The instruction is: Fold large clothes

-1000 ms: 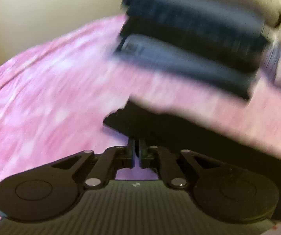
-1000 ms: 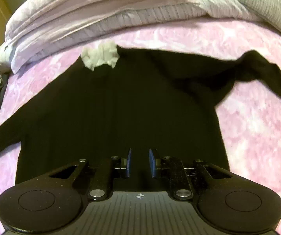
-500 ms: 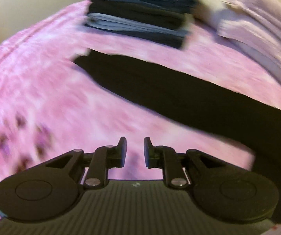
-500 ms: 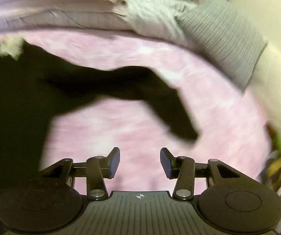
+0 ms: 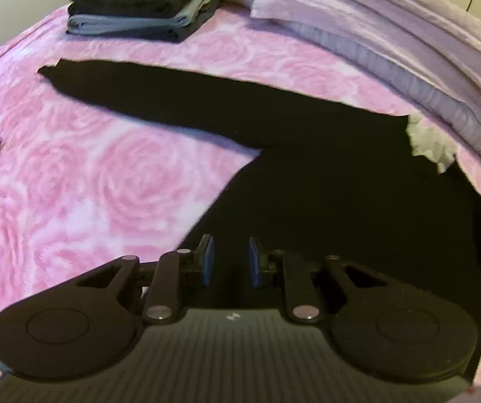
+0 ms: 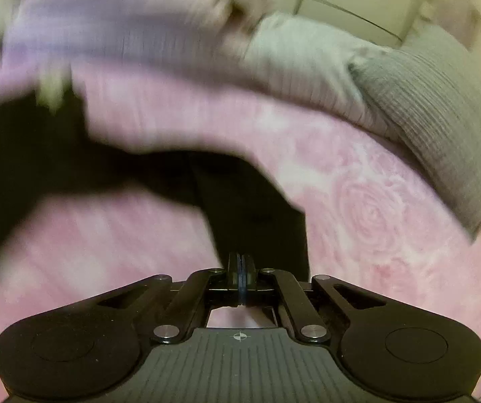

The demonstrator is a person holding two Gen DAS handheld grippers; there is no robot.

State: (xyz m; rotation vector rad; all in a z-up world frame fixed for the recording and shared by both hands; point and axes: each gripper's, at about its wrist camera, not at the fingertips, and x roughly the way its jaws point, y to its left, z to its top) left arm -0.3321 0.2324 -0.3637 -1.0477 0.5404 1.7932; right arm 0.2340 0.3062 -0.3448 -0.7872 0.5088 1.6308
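A black long-sleeved sweater (image 5: 341,184) lies flat on the pink bed cover, with a pale lining (image 5: 428,141) showing at its collar. One sleeve (image 5: 139,97) stretches out to the left. My left gripper (image 5: 228,262) is open, its blue pads just over the sweater's side edge with nothing between them. In the blurred right wrist view, the other sleeve (image 6: 250,201) runs straight into my right gripper (image 6: 241,268), which is shut on the sleeve's end.
A stack of folded dark and blue clothes (image 5: 139,3) stands at the far left of the bed. Folded lilac bedding (image 5: 391,33) lies behind the sweater. A grey ribbed pillow (image 6: 441,117) is at the right. Pink rose-patterned cover (image 5: 89,184) surrounds the sweater.
My left gripper opened and swung from the clothes stack to the sweater's side. My right gripper left the sweater's body, moved to the right sleeve and shut on its end.
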